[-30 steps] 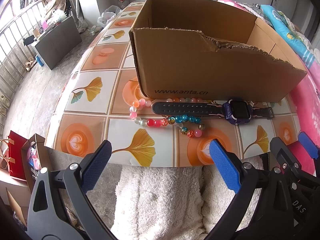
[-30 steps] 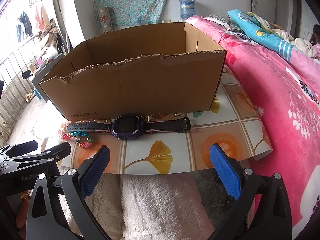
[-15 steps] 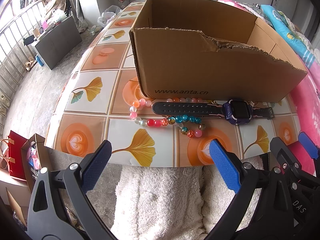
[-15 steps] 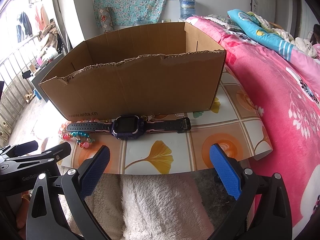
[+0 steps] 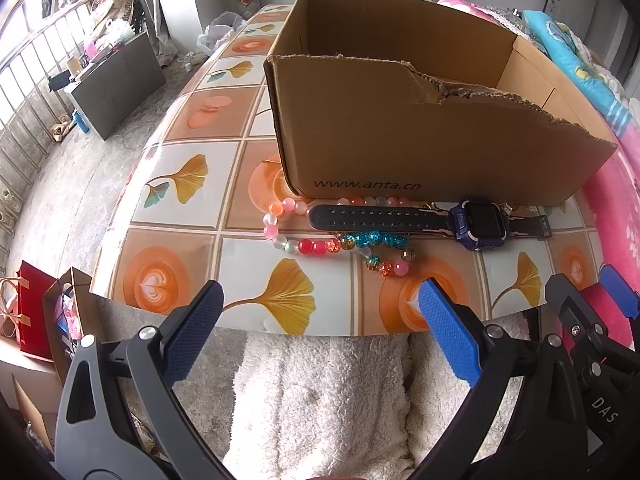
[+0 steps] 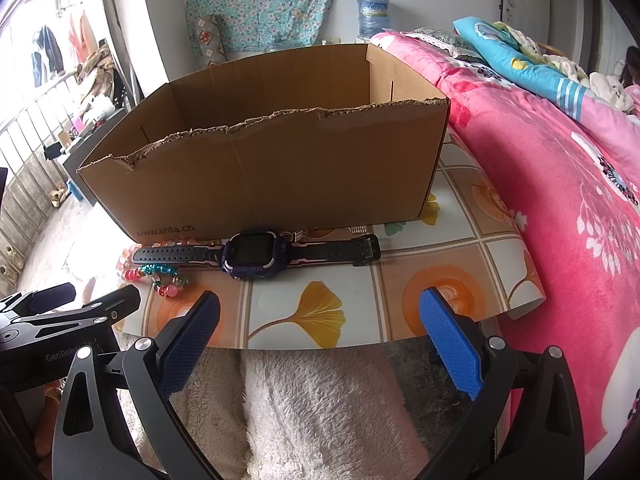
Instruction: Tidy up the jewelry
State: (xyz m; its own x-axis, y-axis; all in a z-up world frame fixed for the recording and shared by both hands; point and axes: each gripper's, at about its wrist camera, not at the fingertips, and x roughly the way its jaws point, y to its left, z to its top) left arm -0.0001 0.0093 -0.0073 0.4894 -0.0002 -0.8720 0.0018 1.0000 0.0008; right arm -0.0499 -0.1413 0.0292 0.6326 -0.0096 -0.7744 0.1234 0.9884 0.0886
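You've got 1 table point(image 5: 180, 240), 1 cardboard box point(image 5: 400, 132) on it, 1 watch point(image 5: 476, 224) and 2 bead bracelets point(image 5: 348, 240) touching just in front of the box. Both grippers, left point(image 5: 320, 320) & right point(image 6: 320, 320), gape wide w/ nothing held, short of the table edge. Nothing's moved vs 1 s ago.

The watch point(image 5: 476, 224) strap hides part of the bead bracelet point(image 5: 340, 240) beneath it.
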